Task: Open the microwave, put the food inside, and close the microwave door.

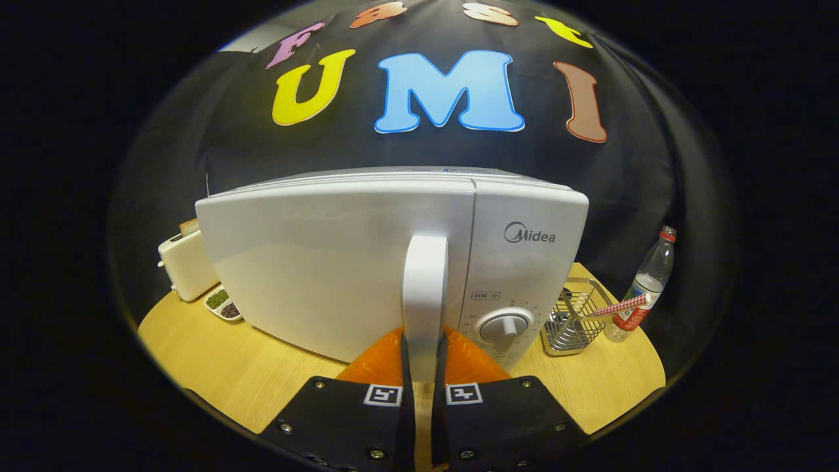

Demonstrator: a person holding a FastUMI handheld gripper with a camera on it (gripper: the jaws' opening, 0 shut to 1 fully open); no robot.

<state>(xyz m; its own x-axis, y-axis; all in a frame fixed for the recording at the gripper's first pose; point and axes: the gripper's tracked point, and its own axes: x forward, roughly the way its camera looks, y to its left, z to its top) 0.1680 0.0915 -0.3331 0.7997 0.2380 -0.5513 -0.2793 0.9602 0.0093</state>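
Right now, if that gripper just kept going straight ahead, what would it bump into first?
The gripper is already closed on the white upright handle of the white microwave. Pushing straight on, it would most likely press that handle into the microwave's white door just behind, though depth is hard to judge.

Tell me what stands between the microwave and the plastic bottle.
In the gripper view, a wire basket stands on the table between the microwave and the bottle. The tongs are shut on the door handle.

Glossy plastic microwave [341, 262], wood-grain table [229, 373]
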